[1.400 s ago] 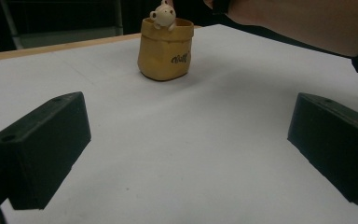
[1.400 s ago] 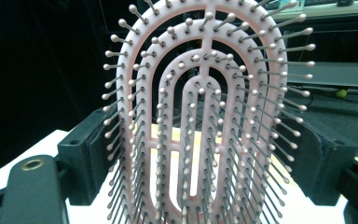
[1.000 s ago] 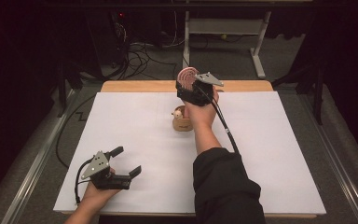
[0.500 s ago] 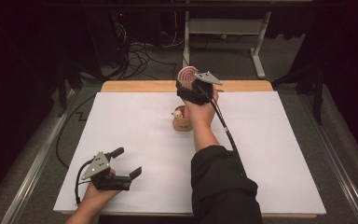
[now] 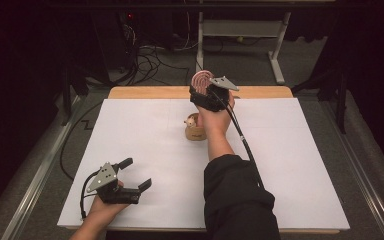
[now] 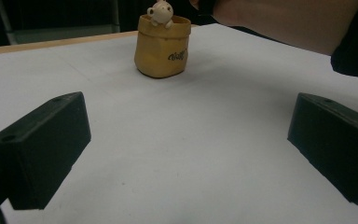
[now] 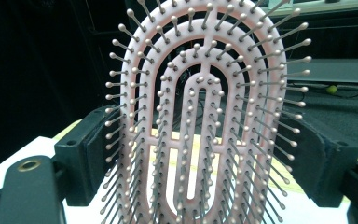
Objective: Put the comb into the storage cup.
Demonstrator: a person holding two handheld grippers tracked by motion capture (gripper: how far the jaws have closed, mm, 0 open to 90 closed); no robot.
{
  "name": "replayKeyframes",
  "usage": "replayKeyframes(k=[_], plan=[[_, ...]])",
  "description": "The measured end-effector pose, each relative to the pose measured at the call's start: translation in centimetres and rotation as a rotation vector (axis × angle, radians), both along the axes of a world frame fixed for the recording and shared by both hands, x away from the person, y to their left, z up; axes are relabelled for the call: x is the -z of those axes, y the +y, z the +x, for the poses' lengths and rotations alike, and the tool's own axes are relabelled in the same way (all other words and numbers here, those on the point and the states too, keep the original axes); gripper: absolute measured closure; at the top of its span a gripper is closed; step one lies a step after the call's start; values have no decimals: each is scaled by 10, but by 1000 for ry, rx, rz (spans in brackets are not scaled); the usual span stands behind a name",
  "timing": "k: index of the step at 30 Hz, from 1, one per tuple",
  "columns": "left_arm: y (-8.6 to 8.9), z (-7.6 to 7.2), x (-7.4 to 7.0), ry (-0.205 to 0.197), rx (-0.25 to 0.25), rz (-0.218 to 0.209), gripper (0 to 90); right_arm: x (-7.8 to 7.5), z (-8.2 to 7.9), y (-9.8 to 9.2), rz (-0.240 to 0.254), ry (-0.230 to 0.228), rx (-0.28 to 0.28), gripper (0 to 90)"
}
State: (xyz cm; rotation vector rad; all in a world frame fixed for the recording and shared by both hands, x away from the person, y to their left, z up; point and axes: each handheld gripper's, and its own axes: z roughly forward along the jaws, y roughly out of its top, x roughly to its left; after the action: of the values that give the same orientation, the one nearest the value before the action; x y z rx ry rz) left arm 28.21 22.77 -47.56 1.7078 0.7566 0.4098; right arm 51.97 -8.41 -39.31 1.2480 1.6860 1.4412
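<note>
There were two claws, a left claw [image 5: 139, 174] and a right claw [image 5: 200, 92], one in each of the person's two hands. One pink hairbrush [image 7: 205, 116] was present. One small tan pot [image 6: 161, 45] stood on the single white worktop [image 5: 145, 135], with one tiny figure [image 6: 160, 11] in it.

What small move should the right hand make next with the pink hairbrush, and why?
Probably lower the hairbrush toward the white table. The right tongs grip it by its sides, raised over the far edge beyond the small yellow pot. The left tongs rest open and empty near the front.
</note>
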Motion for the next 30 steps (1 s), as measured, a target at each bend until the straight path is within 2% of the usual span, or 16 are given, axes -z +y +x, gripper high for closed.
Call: replayKeyframes(k=[30], plan=[[1,-1,0,-1,-2,6,0,4,6,-1,-15,5,19,175]])
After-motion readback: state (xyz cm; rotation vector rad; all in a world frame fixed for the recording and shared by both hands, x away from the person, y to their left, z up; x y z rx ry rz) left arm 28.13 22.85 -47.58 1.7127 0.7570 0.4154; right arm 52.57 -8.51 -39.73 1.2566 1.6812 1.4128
